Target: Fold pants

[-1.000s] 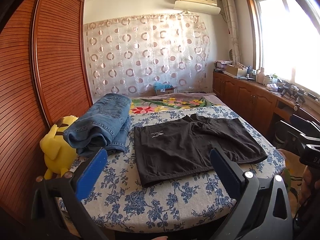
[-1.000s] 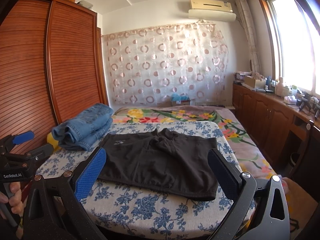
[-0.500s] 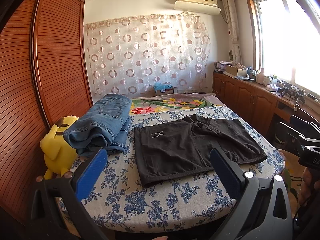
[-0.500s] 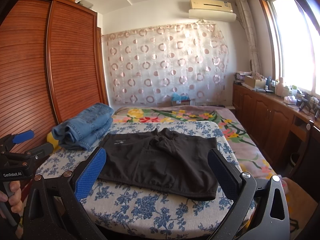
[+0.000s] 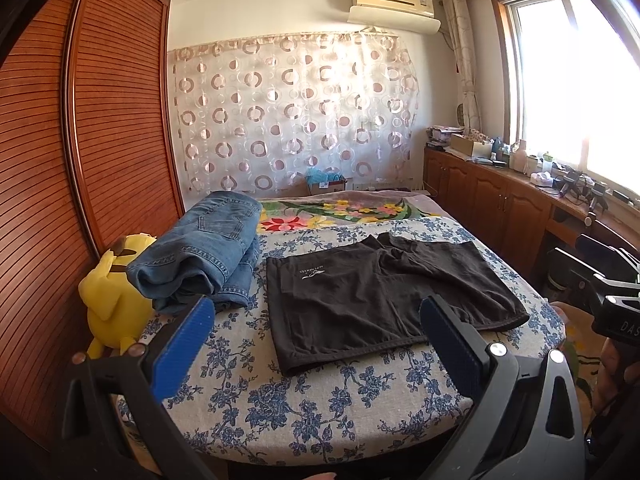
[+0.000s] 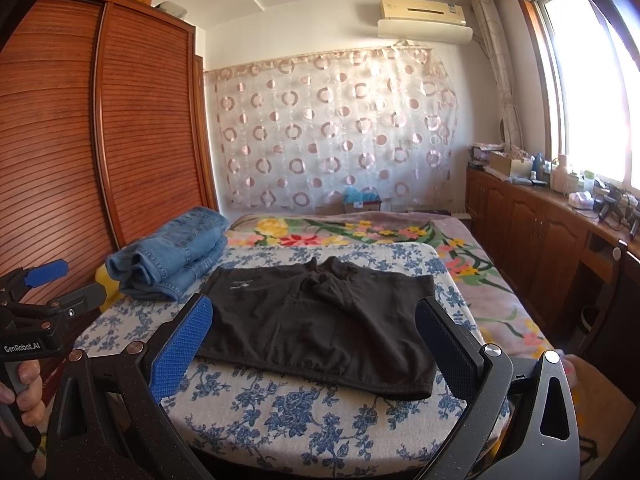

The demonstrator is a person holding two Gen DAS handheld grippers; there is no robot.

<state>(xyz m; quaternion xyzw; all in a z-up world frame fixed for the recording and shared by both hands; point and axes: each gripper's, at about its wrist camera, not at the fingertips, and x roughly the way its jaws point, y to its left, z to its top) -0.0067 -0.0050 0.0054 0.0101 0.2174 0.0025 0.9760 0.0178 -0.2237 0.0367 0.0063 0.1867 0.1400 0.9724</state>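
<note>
Black shorts (image 5: 372, 300) (image 6: 320, 320) lie spread flat on the blue-flowered bed sheet (image 5: 312, 400) (image 6: 304, 412), waistband toward the left, small white logo facing up. My left gripper (image 5: 316, 348) is open and hangs in front of the bed's near edge, short of the shorts, with nothing between its blue pads. My right gripper (image 6: 314, 344) is open too, held before the near edge, and frames the shorts between its fingers without touching them. In the right wrist view the left gripper (image 6: 44, 280) shows at the left edge, held by a hand (image 6: 20, 392).
Folded blue jeans (image 5: 204, 252) (image 6: 172, 256) are stacked left of the shorts. A yellow plush toy (image 5: 112, 296) sits at the bed's left edge against the wooden wardrobe (image 5: 80, 160). A flowered blanket (image 5: 340, 212) covers the far end. Wooden cabinets (image 5: 500, 204) run along the right wall under the window.
</note>
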